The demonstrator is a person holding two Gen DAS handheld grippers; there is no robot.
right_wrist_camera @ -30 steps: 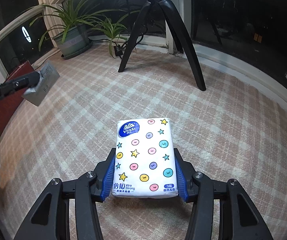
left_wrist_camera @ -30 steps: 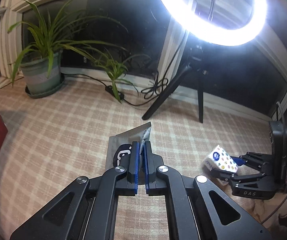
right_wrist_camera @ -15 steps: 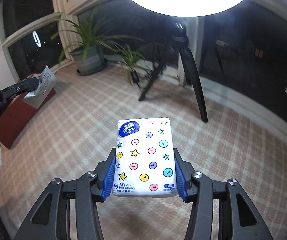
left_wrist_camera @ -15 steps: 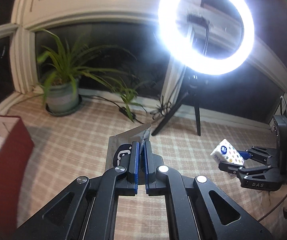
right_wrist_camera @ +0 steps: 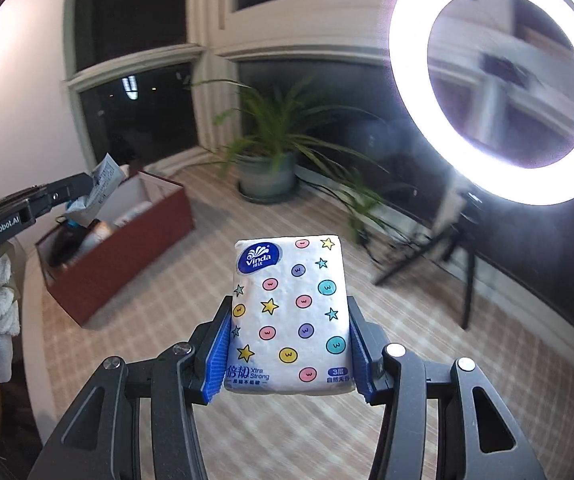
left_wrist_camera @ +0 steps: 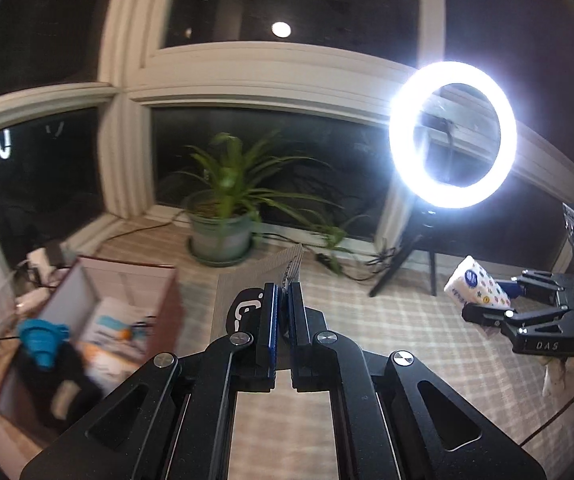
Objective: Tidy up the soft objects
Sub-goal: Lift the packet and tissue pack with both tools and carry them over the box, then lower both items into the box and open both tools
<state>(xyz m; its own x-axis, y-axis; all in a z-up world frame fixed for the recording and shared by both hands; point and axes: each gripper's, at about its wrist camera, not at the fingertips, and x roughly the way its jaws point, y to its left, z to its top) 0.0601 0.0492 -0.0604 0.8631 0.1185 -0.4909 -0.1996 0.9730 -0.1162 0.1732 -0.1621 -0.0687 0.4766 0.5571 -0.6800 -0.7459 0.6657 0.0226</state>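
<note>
Open red box (right_wrist_camera: 119, 240) on checked floor (right_wrist_camera: 191, 312) holds mixed packets; left tongs (left_wrist_camera: 283, 312) clenched on grey sachet (left_wrist_camera: 243, 280), right tongs (right_wrist_camera: 289, 344) grasping Vinda tissue pack (right_wrist_camera: 289, 312).

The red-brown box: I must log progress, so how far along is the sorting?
Done: the red-brown open box already holds several items. In hand: the left claw pinches a flat grey sachet; the right claw grips a white spotted tissue pack. Left: both go in.
</note>
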